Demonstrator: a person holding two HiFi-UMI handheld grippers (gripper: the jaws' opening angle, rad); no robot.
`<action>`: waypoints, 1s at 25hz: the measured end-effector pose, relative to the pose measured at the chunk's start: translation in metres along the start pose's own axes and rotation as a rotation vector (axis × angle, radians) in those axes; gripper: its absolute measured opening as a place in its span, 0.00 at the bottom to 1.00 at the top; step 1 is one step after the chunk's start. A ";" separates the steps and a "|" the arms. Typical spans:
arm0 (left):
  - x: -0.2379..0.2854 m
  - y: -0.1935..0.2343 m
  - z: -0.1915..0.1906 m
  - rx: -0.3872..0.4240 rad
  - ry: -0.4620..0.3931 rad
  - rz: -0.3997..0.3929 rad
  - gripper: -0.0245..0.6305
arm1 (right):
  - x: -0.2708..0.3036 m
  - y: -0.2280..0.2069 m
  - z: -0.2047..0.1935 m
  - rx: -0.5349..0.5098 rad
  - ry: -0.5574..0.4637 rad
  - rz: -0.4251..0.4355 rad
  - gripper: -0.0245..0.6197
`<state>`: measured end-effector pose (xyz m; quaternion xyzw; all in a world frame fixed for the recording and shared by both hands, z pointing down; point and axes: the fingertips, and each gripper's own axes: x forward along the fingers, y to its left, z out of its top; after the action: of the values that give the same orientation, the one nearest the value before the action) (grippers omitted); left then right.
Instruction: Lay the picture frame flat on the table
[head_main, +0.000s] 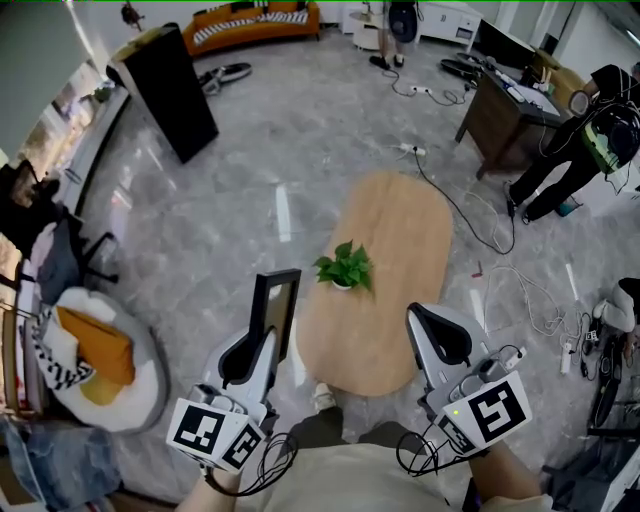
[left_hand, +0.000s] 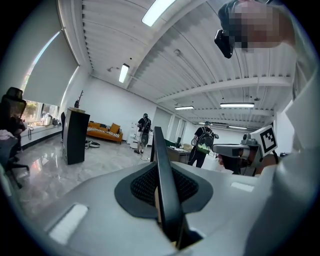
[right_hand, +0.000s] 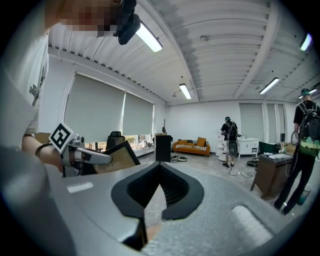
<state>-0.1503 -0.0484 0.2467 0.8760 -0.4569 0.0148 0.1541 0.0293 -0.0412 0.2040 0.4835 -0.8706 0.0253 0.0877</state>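
My left gripper (head_main: 262, 342) is shut on a black picture frame (head_main: 277, 305), held upright in the air just off the left edge of the oval wooden table (head_main: 410, 215). In the left gripper view the frame's dark edge (left_hand: 163, 185) runs straight up between the jaws, pinched by both pads. The right gripper view shows the frame (right_hand: 119, 155) from the side, tilted, in the left gripper (right_hand: 89, 158). My right gripper (head_main: 421, 318) hovers over the table's near right end, shut with nothing in it; its pads meet at the tip (right_hand: 160, 167).
A small potted plant (head_main: 345, 268) stands on the table near its left edge. Cables (head_main: 520, 290) trail on the floor to the right. A black cabinet (head_main: 170, 90), an orange sofa (head_main: 255, 22), a desk (head_main: 510, 105) and a person (head_main: 585, 130) are farther off.
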 end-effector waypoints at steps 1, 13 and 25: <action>0.003 0.003 0.000 -0.001 0.004 -0.003 0.14 | 0.004 -0.002 0.000 0.002 0.001 -0.004 0.04; 0.026 0.003 -0.018 -0.036 0.061 0.025 0.15 | 0.018 -0.022 -0.016 0.029 0.020 0.042 0.04; 0.063 0.003 -0.054 -0.098 0.110 0.043 0.15 | 0.034 -0.043 -0.052 0.072 0.069 0.086 0.04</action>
<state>-0.1103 -0.0848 0.3093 0.8552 -0.4667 0.0440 0.2212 0.0548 -0.0854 0.2597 0.4473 -0.8856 0.0767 0.0990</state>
